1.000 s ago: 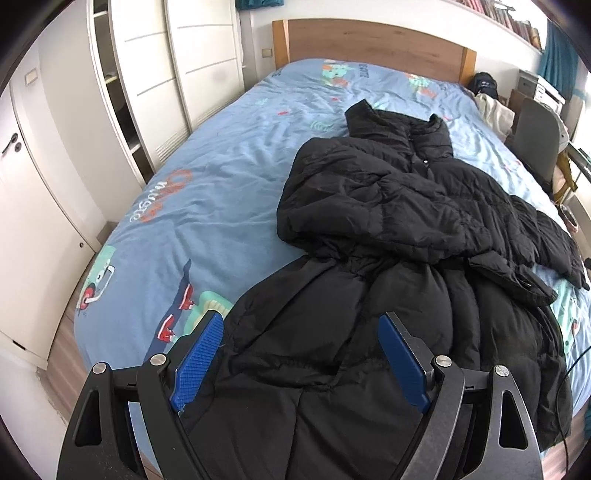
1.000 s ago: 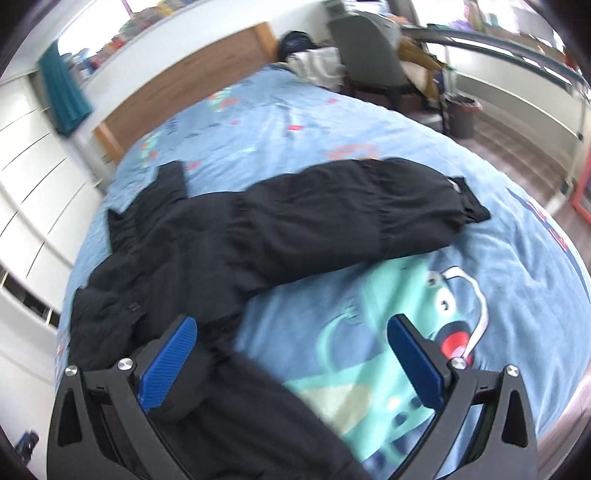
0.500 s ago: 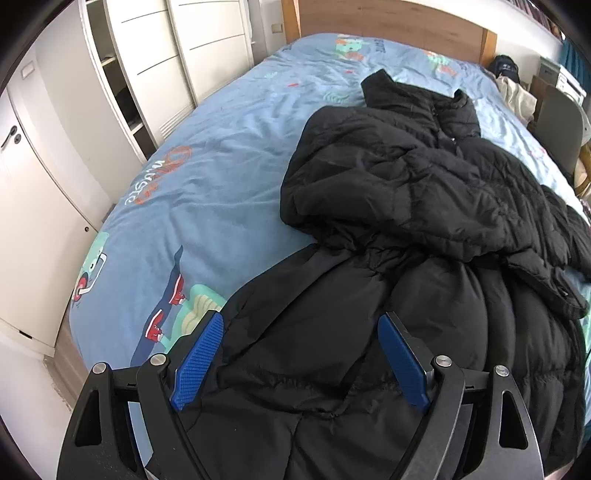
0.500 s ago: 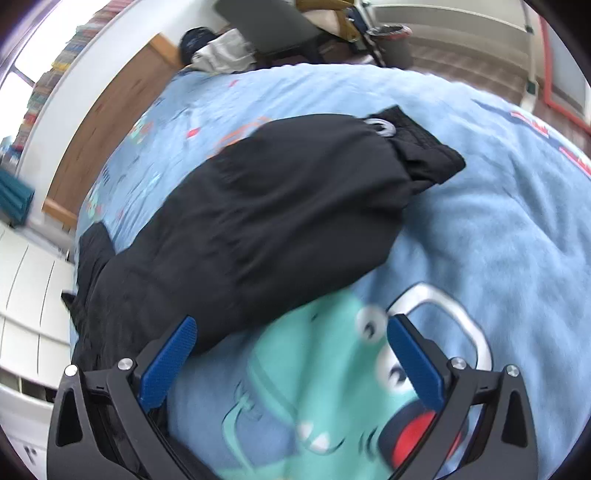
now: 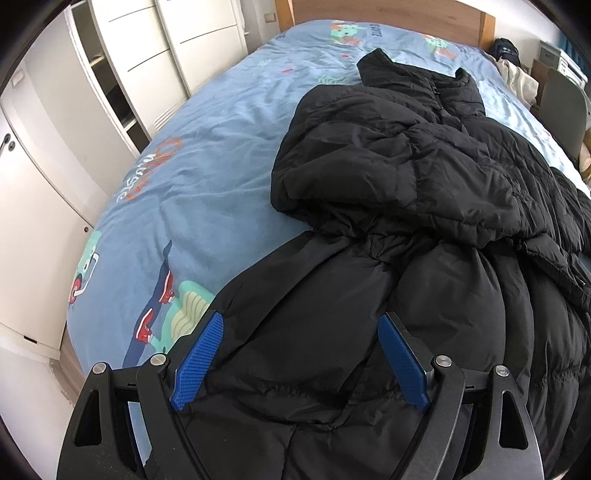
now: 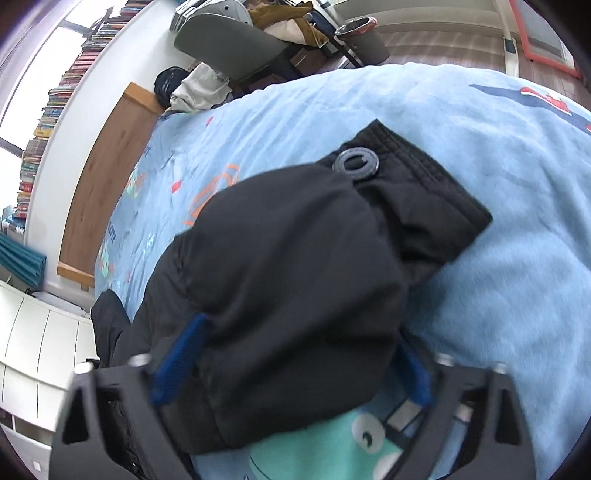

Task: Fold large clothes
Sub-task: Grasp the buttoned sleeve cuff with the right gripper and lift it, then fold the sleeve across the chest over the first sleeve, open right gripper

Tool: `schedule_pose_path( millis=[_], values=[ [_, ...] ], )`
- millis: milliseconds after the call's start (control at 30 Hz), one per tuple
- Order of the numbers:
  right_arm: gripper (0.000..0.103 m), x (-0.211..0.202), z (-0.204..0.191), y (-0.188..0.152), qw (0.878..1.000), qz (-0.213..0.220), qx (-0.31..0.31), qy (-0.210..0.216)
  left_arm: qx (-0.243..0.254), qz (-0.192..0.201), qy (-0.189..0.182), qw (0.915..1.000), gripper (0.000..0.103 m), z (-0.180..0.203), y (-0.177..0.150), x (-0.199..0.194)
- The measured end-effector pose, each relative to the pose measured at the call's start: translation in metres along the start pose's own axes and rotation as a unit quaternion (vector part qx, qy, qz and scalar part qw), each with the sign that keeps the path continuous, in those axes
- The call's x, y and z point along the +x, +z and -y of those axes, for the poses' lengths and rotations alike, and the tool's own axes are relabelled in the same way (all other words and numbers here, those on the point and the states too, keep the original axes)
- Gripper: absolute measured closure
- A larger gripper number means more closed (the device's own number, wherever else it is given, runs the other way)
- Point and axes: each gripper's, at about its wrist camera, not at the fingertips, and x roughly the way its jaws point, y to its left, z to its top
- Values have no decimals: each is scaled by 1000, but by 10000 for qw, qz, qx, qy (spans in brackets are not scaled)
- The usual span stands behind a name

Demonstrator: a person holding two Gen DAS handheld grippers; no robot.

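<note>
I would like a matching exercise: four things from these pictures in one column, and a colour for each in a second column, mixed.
Things:
1. jacket
2. bedsheet
3. headboard
4. pads of the left tongs

Colours:
A. light blue
B. wood brown
C. black
D. deep blue

Pairs: 1-C, 2-A, 3-B, 4-D

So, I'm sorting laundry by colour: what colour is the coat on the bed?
Black coat, clearest in the left wrist view.
</note>
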Motion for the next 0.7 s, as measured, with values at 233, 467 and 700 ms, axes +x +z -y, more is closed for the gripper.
schedule_pose_path(
  millis=[233, 467, 700],
  values=[
    [75, -1, -18, 7, 9995, 98, -265, 131, 46, -12, -45, 10000, 18, 2, -1, 2],
    [89, -34, -57, 11, 9948, 449, -872, 261, 20, 90, -93, 9999, 18, -5, -3, -4],
    [89, -70, -124, -1, 9821, 662, -1662, 586, -135, 180, -163, 9996, 18, -17, -7, -11]
  ],
)
